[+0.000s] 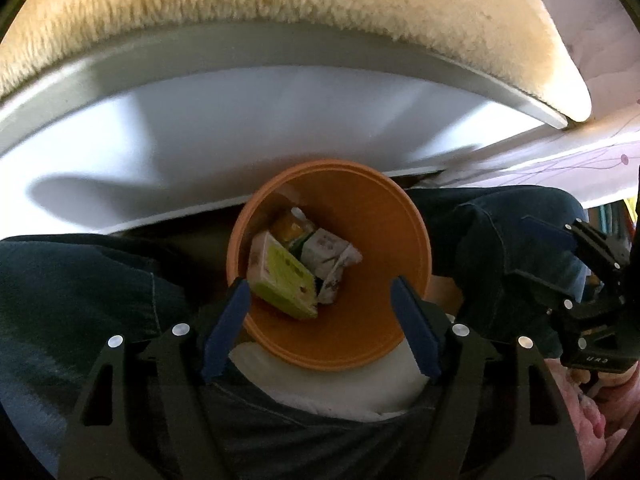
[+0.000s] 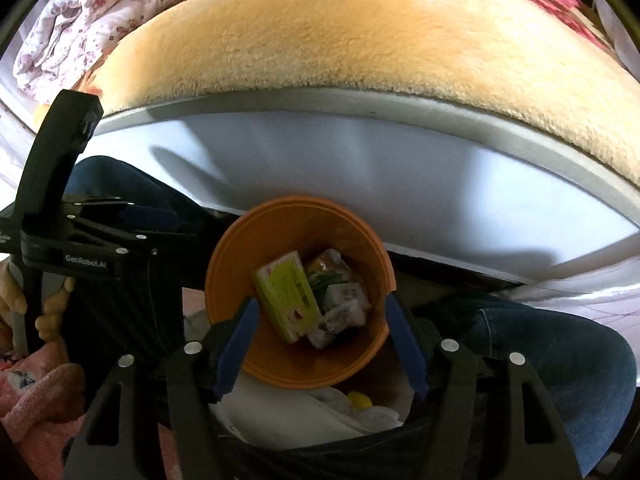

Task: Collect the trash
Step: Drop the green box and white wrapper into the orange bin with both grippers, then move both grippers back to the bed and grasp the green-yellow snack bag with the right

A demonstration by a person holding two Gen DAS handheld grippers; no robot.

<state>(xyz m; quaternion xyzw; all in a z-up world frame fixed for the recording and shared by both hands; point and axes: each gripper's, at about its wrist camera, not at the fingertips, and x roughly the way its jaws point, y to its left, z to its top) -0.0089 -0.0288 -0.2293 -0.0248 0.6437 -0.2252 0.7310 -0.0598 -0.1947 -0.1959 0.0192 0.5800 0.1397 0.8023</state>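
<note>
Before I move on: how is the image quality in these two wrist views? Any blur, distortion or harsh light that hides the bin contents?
Left wrist view: strong fisheye bending, the white bed side slightly smeared and shadowed, dark corners; the cartons in the orange bin stay readable. Right wrist view: same curvature, bright sun on the plush blanket, deep shade bottom left; the bin interior is clear.
</note>
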